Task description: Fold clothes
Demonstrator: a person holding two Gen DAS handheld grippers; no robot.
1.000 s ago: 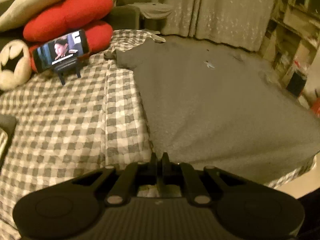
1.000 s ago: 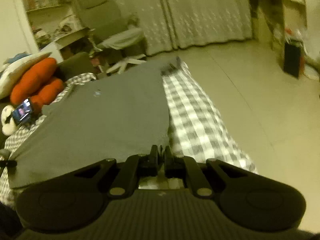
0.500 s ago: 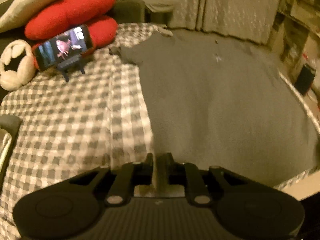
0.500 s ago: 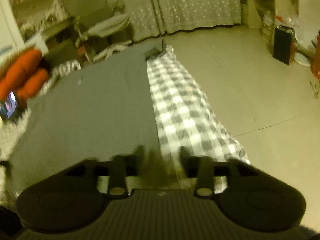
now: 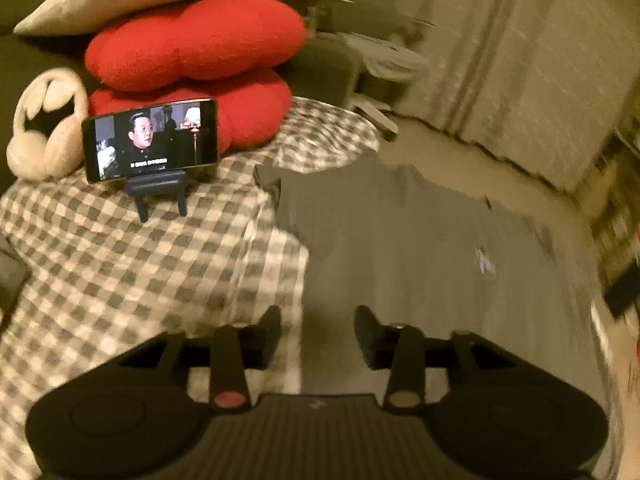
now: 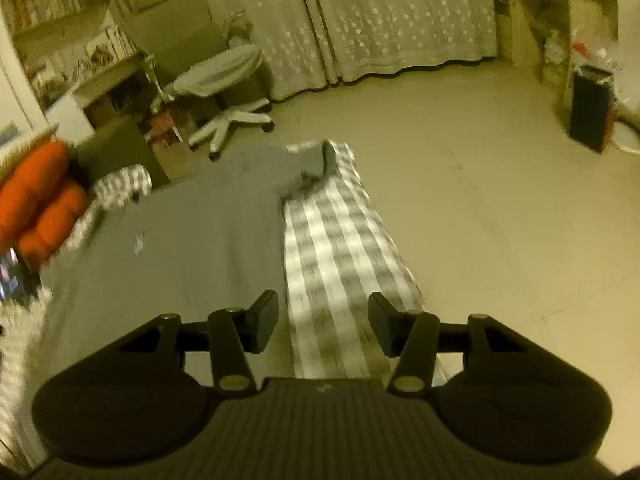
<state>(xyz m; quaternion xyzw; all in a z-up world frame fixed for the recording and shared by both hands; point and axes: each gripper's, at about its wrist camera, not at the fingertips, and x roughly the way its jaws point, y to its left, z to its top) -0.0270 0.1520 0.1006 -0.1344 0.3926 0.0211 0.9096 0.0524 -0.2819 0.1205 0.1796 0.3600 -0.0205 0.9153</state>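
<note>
A dark grey T-shirt [image 5: 420, 248] lies spread flat on the checked bedsheet [image 5: 120, 264], with one sleeve pointing toward the cushions. My left gripper [image 5: 318, 332] hovers over the shirt's left side edge; its jaws are opening and nothing is pinched between them. In the right wrist view the same shirt [image 6: 192, 248] covers the left part of the bed, its far sleeve near the bed's corner. My right gripper [image 6: 323, 322] stands open above the shirt's right edge and the checked strip [image 6: 340, 264], holding nothing.
A phone on a small stand [image 5: 152, 144] plays video beside red cushions [image 5: 200, 40] and a plush toy [image 5: 44, 128]. Beyond the bed are bare floor [image 6: 500, 220], a swivel chair [image 6: 224, 84], curtains [image 6: 380, 12] and a dark bin [image 6: 590, 108].
Both grippers went from shut on the shirt's near hem to open, letting the cloth go. Both have moved forward along the shirt's side edges, and the left one has rolled.
</note>
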